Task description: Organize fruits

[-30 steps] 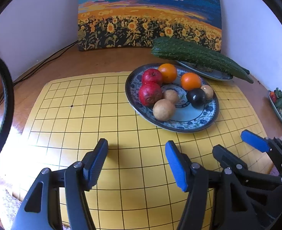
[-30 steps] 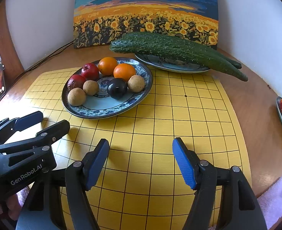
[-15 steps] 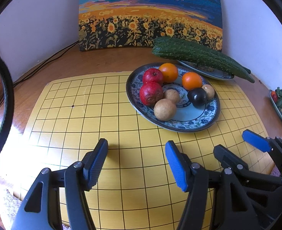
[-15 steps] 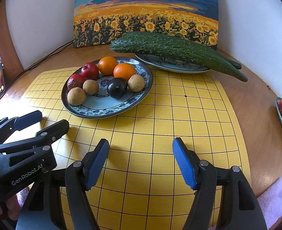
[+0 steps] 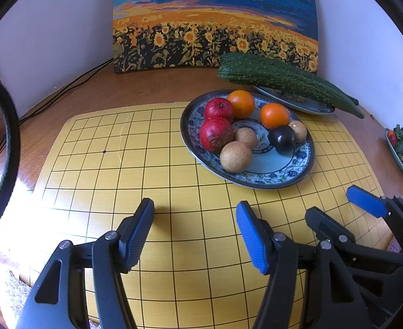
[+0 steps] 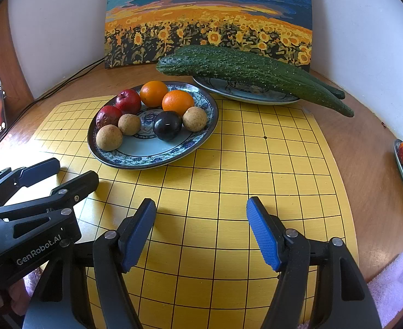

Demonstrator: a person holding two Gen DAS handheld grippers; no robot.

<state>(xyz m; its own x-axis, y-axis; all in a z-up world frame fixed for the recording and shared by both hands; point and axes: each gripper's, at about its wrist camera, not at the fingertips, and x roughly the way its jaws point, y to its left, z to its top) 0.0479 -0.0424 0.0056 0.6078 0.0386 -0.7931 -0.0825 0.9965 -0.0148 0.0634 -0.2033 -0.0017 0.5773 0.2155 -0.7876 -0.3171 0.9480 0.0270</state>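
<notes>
A home, likely a dining corner: wooden table [image 6: 365, 159] against white walls, sunflower painting [image 6: 206, 19] propped at the back, yellow grid mat [image 6: 228, 192], patterned porcelain plate [image 6: 152, 156] of fruit, fluffy pink towel [image 6: 390, 285] at the edge.

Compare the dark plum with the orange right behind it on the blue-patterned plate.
The glossy dark round plum is near-black; the round orange is bright orange. The plum looks smaller and shinier, with a sharp highlight; the orange looks matte. Both are round and lie on the blue-patterned porcelain plate.
</notes>
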